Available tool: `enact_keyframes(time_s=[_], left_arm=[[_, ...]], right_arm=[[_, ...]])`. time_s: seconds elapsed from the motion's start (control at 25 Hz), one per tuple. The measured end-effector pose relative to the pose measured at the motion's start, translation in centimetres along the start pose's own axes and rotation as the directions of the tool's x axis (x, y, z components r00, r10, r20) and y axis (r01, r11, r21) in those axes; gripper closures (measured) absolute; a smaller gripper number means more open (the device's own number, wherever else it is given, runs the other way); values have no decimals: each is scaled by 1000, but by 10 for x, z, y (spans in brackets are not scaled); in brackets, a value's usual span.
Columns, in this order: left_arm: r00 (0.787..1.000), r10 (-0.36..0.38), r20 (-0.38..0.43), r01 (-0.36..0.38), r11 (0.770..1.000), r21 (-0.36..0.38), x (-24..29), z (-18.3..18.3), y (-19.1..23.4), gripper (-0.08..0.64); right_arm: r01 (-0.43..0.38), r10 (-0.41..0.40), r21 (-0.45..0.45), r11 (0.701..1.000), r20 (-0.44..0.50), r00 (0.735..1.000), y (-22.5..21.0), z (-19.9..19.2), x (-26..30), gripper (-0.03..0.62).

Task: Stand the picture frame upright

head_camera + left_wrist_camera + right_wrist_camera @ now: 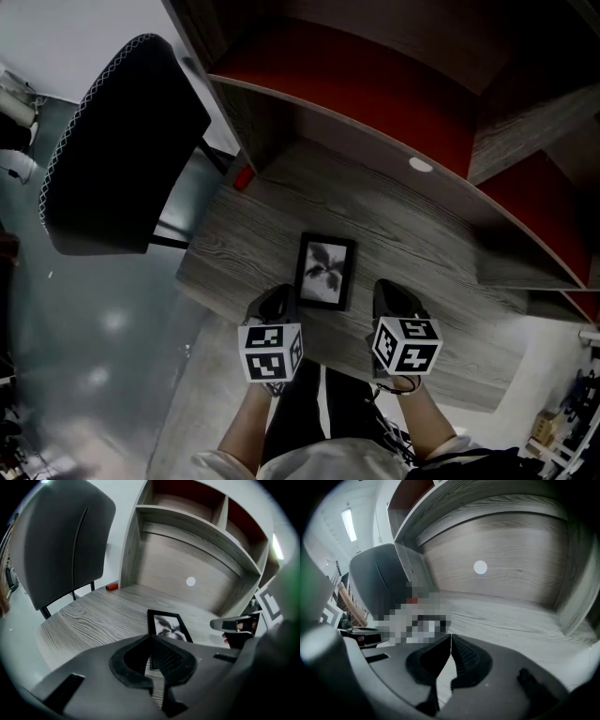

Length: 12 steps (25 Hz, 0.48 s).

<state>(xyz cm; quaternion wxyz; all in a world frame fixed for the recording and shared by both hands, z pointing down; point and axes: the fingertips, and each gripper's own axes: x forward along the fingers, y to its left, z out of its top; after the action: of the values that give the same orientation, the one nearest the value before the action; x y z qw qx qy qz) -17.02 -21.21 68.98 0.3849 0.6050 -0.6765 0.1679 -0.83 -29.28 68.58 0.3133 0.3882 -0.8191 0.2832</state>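
Lying flat: picture frame [324, 272], face up on the grey wooden desk [441, 246], near its front edge (a leaf print shows inside).
Left gripper [279, 298]: jaws together, empty, at the frame's near left corner.
Right gripper [394, 298]: jaws together, empty, apart from the frame's right side.
Chair [112, 150]: left of the desk.

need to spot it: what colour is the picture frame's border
Black picture frame, best in head view.

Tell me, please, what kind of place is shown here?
Most likely an office or study corner. A grey wood-grain desk has a shelf unit with red panels built over it, a black chair stands beside it, and a small picture frame lies flat on the desk.
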Motion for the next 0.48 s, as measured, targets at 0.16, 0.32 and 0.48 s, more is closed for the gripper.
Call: enact_keyframes(time_s=[0.16,0.32,0.48], left_arm=[[1000,-24,-20,24,1000,13,7,1,-4,551],[998,-36,-50,38,999,33,13,-1,-7,456],[996,-43,-75,46,998,43,19,-1,-8,445]], right_arm=[[-1,1,2,1000,-5,1000,-2,-3,2,560],[-2,2,5,1000,-10,1000,-4,-6,3,560],[0,0,8,1000,-13,1000,-6,-6,4,560]])
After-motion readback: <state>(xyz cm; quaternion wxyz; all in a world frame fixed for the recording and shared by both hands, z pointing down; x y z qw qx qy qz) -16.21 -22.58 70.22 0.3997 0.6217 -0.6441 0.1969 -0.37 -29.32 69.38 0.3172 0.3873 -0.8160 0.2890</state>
